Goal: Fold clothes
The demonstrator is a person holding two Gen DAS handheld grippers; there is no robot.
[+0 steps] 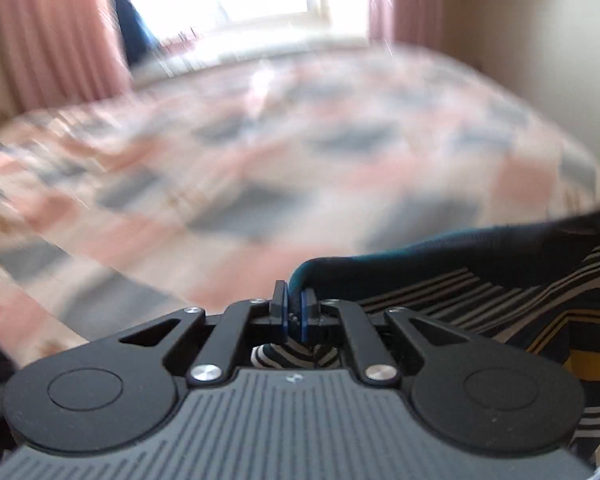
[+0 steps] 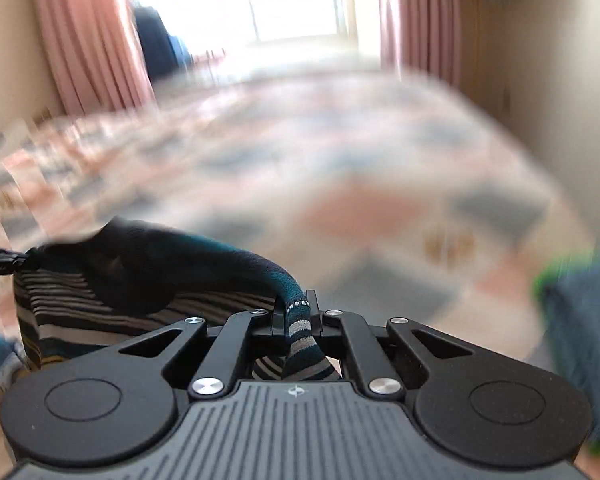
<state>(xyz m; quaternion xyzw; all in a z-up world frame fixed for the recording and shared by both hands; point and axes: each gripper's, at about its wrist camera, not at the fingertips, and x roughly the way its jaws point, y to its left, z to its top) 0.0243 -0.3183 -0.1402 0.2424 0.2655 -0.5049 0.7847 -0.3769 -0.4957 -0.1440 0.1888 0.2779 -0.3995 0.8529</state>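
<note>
Above the patchwork bed [image 1: 259, 152], the left gripper [image 1: 294, 312] and right gripper [image 2: 295, 312] each clenched an edge of a striped sweater [image 2: 111, 304] stretched between them, thin pinches that seemed liable to slip if tugged apart.

The striped garment [image 1: 500, 304] is dark teal along its edge, then banded in navy, beige and white, with mustard-yellow stripes lower down. The bedspread [image 1: 259, 168] shows pink, grey and cream patches (blurred). The curtains [image 2: 87, 40] are dusty pink. The left gripper [image 1: 293, 308] is black with blue pads.
</note>
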